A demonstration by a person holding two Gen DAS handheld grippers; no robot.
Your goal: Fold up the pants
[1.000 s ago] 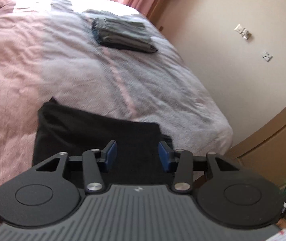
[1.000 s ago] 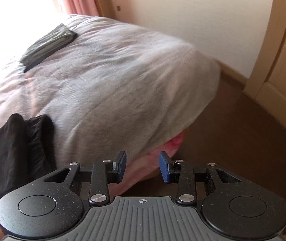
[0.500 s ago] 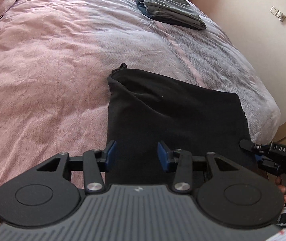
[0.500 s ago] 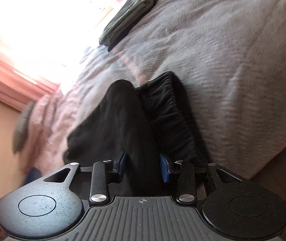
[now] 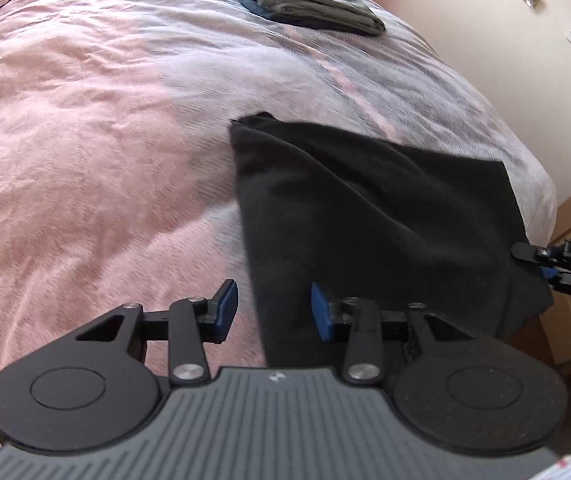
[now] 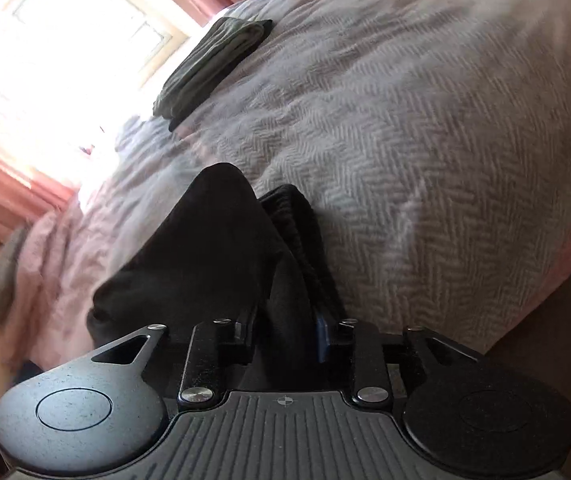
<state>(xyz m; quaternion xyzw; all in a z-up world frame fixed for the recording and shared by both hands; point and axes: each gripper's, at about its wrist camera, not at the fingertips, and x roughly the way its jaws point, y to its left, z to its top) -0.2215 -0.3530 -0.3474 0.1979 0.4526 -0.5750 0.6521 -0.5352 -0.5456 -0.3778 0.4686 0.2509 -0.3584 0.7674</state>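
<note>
Bed (image 5: 85,140) bears black pants (image 5: 365,220); right gripper (image 6: 283,336) seemingly straddles their edge.

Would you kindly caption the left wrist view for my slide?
Open left gripper poised over black pants on the bed.

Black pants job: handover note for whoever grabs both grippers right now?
Left gripper: open, empty, straddling the near left edge of the black pants.
Right gripper: fabric bunched between its fingers at the pants' right edge; grip not clear.
Pants lie partly folded near the bed corner. A folded grey garment sits further up.
Done: first folds, apparently.
Left: probably grip both near corners, fold again, flatten.
</note>
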